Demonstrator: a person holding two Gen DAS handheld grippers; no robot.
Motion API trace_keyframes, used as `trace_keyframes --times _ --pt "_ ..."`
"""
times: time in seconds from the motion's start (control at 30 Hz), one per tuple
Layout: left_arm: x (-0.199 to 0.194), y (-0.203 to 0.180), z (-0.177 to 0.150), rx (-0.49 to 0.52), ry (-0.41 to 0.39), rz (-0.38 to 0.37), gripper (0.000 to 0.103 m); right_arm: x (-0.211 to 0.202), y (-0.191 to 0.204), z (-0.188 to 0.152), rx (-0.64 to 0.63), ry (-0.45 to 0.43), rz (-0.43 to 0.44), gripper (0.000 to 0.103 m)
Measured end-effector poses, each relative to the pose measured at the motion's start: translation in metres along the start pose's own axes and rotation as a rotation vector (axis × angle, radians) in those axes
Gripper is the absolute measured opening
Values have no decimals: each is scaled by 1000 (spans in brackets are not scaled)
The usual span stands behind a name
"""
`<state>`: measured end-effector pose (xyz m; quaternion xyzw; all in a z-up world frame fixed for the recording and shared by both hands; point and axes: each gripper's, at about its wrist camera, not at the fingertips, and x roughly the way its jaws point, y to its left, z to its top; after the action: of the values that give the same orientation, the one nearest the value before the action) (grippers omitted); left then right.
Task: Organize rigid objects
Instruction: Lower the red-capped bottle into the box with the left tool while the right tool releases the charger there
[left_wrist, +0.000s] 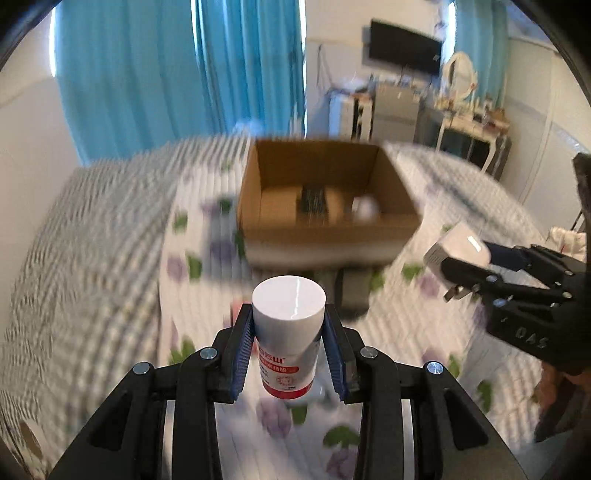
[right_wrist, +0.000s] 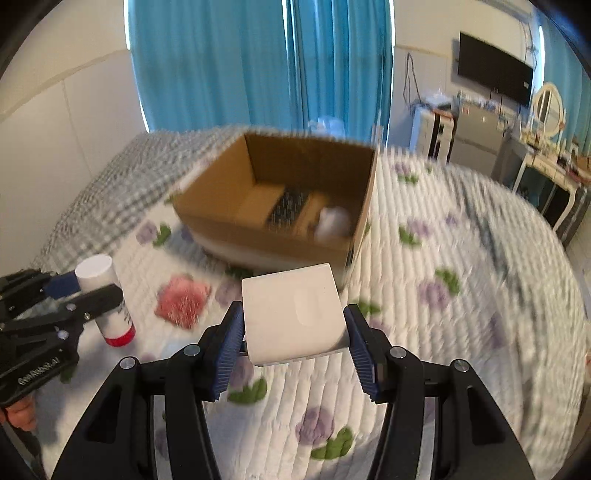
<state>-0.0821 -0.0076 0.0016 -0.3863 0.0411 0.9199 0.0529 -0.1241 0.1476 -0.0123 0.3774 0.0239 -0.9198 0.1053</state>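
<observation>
In the left wrist view, the left gripper (left_wrist: 289, 334) sits at the lower centre of the frame, and its two blue-padded fingers are closed on a white bottle (left_wrist: 287, 332) with a red band and red label, held above the bed. At the right edge of this frame, the right gripper (left_wrist: 466, 271) holds a white charger (left_wrist: 458, 246); its metal prongs point down and to the left.

In the right wrist view, the charger (right_wrist: 293, 317) fills the lower centre of the frame, pressed between the two pads. The left gripper (right_wrist: 90, 286) with the bottle (right_wrist: 105, 299) is at the left edge.

An open cardboard box (left_wrist: 325, 195) stands on the flowered quilt (right_wrist: 424, 295) in the middle of both frames, beyond both grippers. Inside it there are a dark thing and a white thing, too blurred to name.
</observation>
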Motion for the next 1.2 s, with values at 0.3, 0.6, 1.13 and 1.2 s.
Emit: trace_keyframes --times 0.3,0.6,1.13,1.2 --pt "9 -9 106 55 -129 25 37 -17 -4 93 -40 -146 -15 54" --pt "119 -22 141 108 8 64 37 46 -21 137 -22 -149 -23 54" --pt "149 -14 141 65 8 73 48 96 -51 126 3 -80 -14 54" --pt "140 -6 142 48 -7 82 48 100 -50 126 11 -79 -14 54"
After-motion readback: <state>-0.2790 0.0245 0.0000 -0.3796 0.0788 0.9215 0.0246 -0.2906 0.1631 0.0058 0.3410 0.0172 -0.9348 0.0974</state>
